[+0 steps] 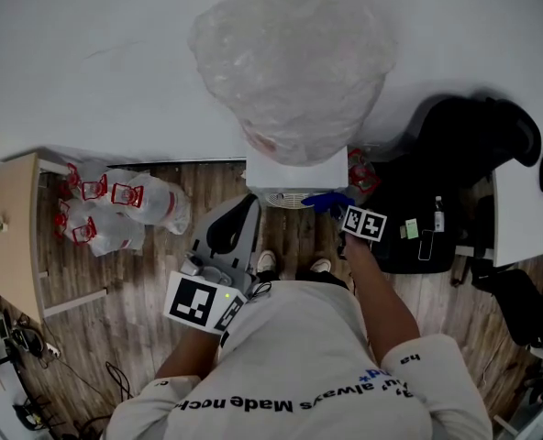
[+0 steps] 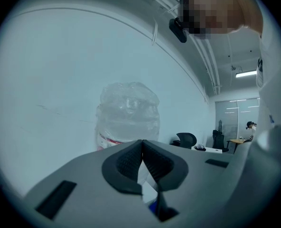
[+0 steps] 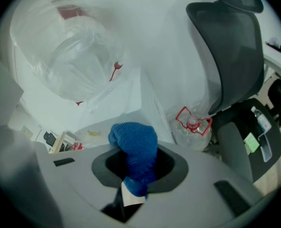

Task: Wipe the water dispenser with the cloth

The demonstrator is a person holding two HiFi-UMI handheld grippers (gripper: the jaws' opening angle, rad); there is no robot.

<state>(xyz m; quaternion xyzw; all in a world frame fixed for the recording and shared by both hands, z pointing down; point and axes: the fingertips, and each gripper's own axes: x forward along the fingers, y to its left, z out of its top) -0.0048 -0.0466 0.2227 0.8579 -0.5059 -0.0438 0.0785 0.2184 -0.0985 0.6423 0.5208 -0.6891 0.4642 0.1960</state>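
Cloth (image 3: 136, 146), blue and bunched, sits clamped in the right gripper (image 3: 135, 170) just beside the water dispenser (image 1: 295, 170); the left gripper (image 2: 142, 152) has its jaws pressed together on nothing.

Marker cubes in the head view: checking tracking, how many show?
2: one cube on the left tongs, lower centre; the other on the right tongs, beside the water dispenser.

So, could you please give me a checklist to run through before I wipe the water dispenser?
1. The cloth is clamped in the right gripper: ok.
2. The cloth touches the front of the water dispenser: cannot tell.
3. The left gripper is shut, empty and held back: ok.
4. The bottle stands upright on the dispenser: ok.
5. The floor bottles lie off to the left, apart from the dispenser: ok.
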